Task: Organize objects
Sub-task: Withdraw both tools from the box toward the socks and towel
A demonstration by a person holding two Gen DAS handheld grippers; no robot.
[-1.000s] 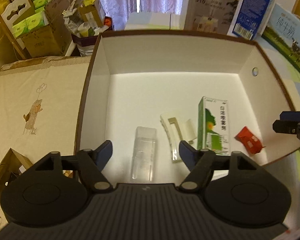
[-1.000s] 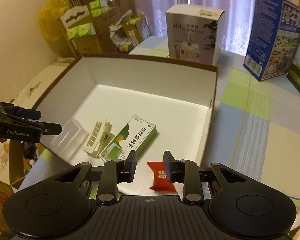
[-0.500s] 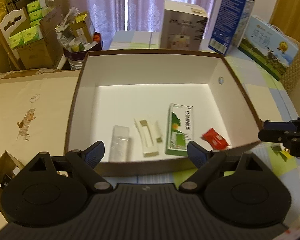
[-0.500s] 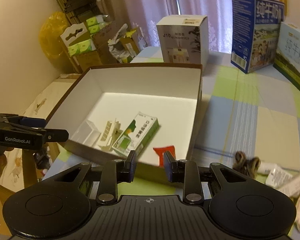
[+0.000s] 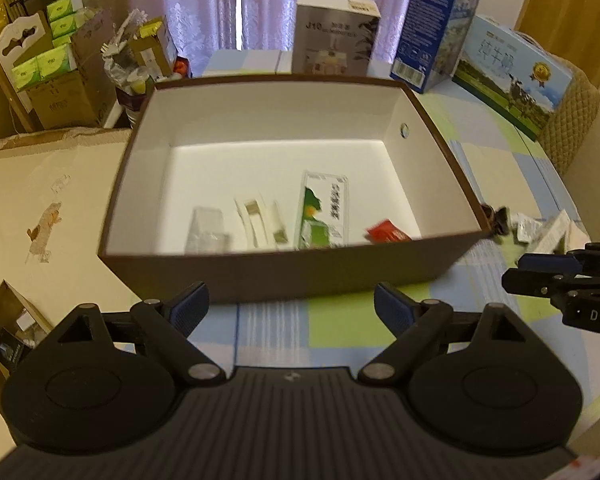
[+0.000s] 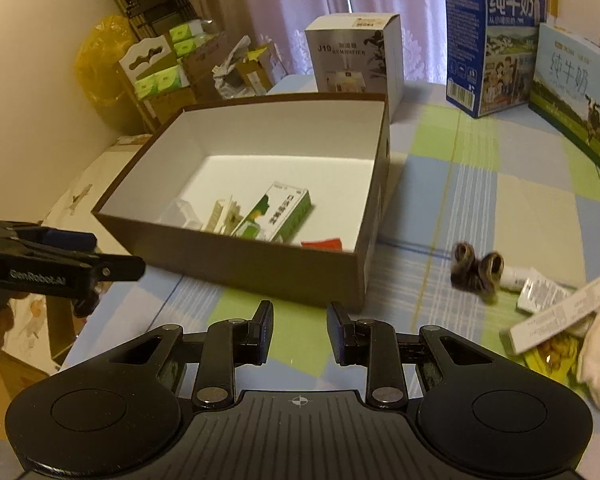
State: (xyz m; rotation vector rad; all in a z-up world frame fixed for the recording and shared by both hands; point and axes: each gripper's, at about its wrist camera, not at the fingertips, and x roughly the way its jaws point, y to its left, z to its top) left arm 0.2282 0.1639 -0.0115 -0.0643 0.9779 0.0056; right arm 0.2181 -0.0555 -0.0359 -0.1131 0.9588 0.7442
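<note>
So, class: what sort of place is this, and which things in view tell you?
Probably a room in a home, used partly for storage: curtains over a window, a table with a checked cloth, and cartons of tissue packs stacked by the wall.

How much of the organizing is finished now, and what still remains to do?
Done: the brown box holds a green carton, a red packet, a clear case and a white piece. In hand: nothing; left gripper and right gripper are open. Left: the dark hair tie and sachets beside the box.
</note>
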